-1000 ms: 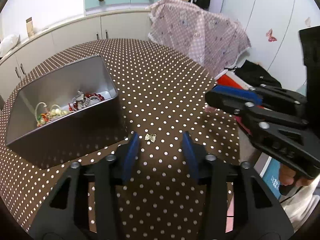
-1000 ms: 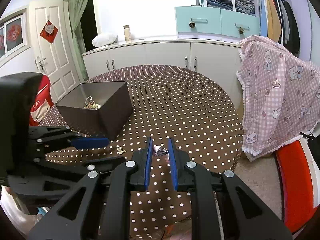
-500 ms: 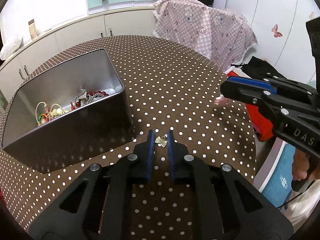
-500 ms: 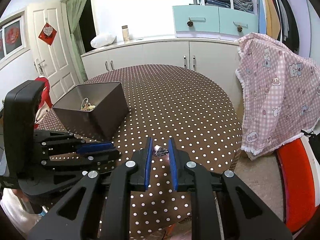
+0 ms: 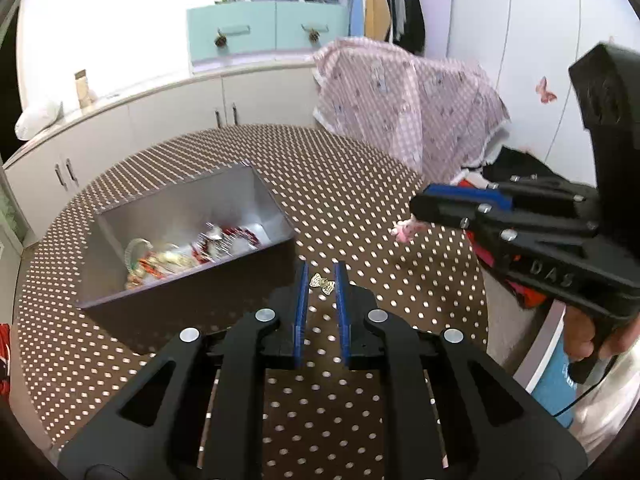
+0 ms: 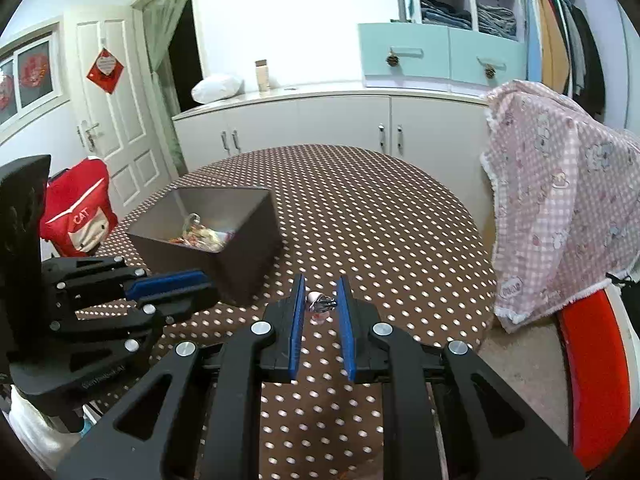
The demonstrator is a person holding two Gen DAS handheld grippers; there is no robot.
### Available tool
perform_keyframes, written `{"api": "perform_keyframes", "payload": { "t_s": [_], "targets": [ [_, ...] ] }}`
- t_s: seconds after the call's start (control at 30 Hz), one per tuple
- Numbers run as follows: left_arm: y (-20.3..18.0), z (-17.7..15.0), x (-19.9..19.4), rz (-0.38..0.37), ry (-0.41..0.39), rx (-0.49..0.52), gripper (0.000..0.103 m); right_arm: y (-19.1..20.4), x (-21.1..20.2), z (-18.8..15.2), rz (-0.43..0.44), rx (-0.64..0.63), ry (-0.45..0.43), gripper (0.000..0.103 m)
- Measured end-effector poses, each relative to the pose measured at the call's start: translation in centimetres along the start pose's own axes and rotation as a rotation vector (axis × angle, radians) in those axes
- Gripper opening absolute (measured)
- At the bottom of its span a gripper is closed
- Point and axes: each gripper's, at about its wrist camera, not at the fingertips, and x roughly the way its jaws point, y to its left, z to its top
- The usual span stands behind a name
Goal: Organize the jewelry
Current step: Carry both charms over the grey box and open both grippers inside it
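Note:
My left gripper is shut on a small gold bow-shaped piece, which it holds just above the brown polka-dot table. Just left of it stands a dark grey box holding several beaded and red pieces. My right gripper is shut on a small pink-and-silver piece near the table's front edge. That piece also shows in the left wrist view as the pink piece at the right gripper's tip. In the right wrist view, the left gripper sits beside the box.
A chair draped in pink checked cloth stands at the table's right side, with a red seat below it. White cabinets run behind the table. A red bag hangs at the left. A hand grips the right tool.
My left gripper's jaws closed on the gold bow piece and lifted it off the cloth, nearer the box. The right gripper kept still with its piece.

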Motion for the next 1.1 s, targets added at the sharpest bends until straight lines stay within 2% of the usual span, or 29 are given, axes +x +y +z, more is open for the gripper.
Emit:
{"api": "perform_keyframes", "payload": {
  "t_s": [0.4, 0.87, 0.9, 0.93, 0.97, 1.0, 1.03, 1.07, 1.1],
  "targets": [
    [5.3, 1.0, -3.8, 0.077, -0.104, -0.1, 0.013, 3.7, 0.5, 3.8, 0.083, -0.055, -0.034, 0.014],
    [8.8, 1.0, -3.7, 0.105, -0.127, -0.169, 0.014, 6.8, 3.0, 5.8, 0.12, -0.117, -0.009, 0.015],
    [8.9, 0.9, -3.6, 0.111, -0.123, -0.171, 0.014, 6.8, 3.2, 5.9, 0.123, -0.117, -0.003, 0.02],
    [9.0, 0.9, -3.4, 0.116, -0.115, -0.171, 0.014, 6.8, 3.4, 5.9, 0.121, -0.112, 0.008, 0.041],
    [9.1, 0.9, -3.2, 0.126, -0.101, -0.173, 0.019, 6.7, 3.4, 6.0, 0.108, -0.104, 0.007, 0.056],
    [9.3, 0.9, -3.1, 0.138, -0.092, -0.181, 0.029, 6.5, 3.4, 6.0, 0.092, -0.096, -0.006, 0.072],
    [9.5, 0.9, -3.2, 0.144, -0.093, -0.187, 0.057, 6.4, 3.3, 6.0, 0.084, -0.092, -0.016, 0.072],
    [9.7, 0.8, -3.4, 0.149, -0.11, -0.198, 0.066, 6.2, 3.3, 6.0, 0.086, -0.089, -0.012, 0.072],
    [9.9, 0.8, -3.7, 0.142, -0.127, -0.205, 0.066, 6.1, 3.2, 5.9, 0.09, -0.085, -0.013, 0.072]
  ]
}}
